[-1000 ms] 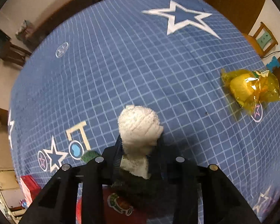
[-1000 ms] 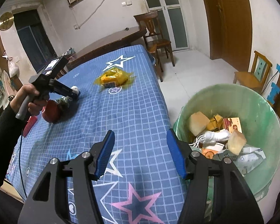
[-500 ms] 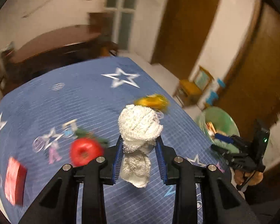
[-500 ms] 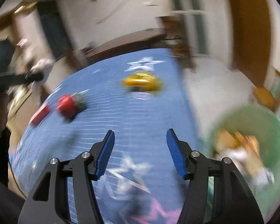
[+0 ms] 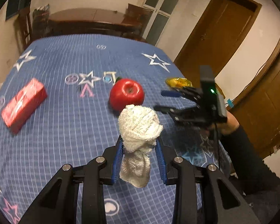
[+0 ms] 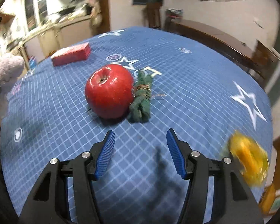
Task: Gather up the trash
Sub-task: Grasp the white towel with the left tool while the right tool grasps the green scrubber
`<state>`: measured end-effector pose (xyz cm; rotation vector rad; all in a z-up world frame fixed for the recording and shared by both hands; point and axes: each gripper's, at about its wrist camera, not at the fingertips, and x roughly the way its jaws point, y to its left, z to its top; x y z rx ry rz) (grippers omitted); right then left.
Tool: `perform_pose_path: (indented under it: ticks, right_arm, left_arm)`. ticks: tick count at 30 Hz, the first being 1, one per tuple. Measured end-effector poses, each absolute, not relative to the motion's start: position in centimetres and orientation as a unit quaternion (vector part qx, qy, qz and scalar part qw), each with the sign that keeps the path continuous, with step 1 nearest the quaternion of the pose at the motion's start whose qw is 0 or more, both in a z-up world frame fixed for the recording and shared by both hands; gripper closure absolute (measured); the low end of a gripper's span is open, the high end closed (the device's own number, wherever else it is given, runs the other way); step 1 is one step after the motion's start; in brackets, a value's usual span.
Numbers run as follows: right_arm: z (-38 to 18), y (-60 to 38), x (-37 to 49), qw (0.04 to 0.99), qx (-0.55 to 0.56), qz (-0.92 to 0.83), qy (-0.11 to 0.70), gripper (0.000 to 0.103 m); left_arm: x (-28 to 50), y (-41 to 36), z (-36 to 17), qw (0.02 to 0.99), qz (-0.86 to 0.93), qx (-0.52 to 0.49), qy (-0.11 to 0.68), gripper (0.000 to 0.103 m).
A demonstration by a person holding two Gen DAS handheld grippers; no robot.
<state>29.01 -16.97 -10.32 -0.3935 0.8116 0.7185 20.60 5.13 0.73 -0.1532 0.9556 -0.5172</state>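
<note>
My left gripper (image 5: 139,149) is shut on a white wadded cloth (image 5: 139,126), held in the air above the blue star-patterned table (image 5: 65,130). That same cloth (image 6: 6,69) shows at the left edge of the right wrist view. My right gripper (image 6: 139,140) stands open over the table with nothing between its fingers; a red apple (image 6: 108,91) and a green knotted bundle (image 6: 141,99) lie just ahead of it. In the left wrist view the right gripper (image 5: 166,100) hovers near the apple (image 5: 127,93). A yellow wrapper (image 6: 248,158) lies blurred at the right.
A red box (image 5: 23,102) lies on the table's left side and shows as the red box (image 6: 71,55) at the far side in the right wrist view. The yellow wrapper (image 5: 179,82) sits by the table's right edge. A wooden door (image 5: 220,28) and dark wooden furniture (image 5: 87,24) stand behind.
My left gripper rose and pulled back with the cloth, so the apple and red box came into view. My right gripper swung from the green bin over to the table, facing the apple.
</note>
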Motion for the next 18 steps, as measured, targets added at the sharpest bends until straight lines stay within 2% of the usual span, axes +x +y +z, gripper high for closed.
perform_pose_path:
  ticks: [8, 9, 11, 13, 18]
  right_arm:
    - [-11.4, -15.0, 31.8, 0.816, -0.238, 0.37, 0.375, 0.055]
    - [-11.6, -14.9, 32.1, 0.816, -0.242, 0.369, 0.374, 0.059]
    - [-12.4, -15.0, 32.3, 0.807, -0.237, 0.379, 0.386, 0.089]
    - [-12.2, -15.2, 31.7, 0.816, -0.235, 0.374, 0.373, 0.096]
    - [-11.3, -18.2, 25.9, 0.846, -0.196, 0.314, 0.383, 0.096]
  left_arm:
    - [20.2, 6.0, -2.0, 0.841, -0.24, -0.091, 0.476, 0.069]
    - [20.2, 5.9, -2.4, 0.84, -0.24, -0.089, 0.478, 0.069]
    - [20.1, 5.6, -2.7, 0.839, -0.242, -0.087, 0.48, 0.069]
    - [20.2, 5.0, -3.1, 0.837, -0.243, -0.083, 0.483, 0.069]
    - [20.9, 3.8, -5.5, 0.84, -0.223, -0.059, 0.491, 0.069]
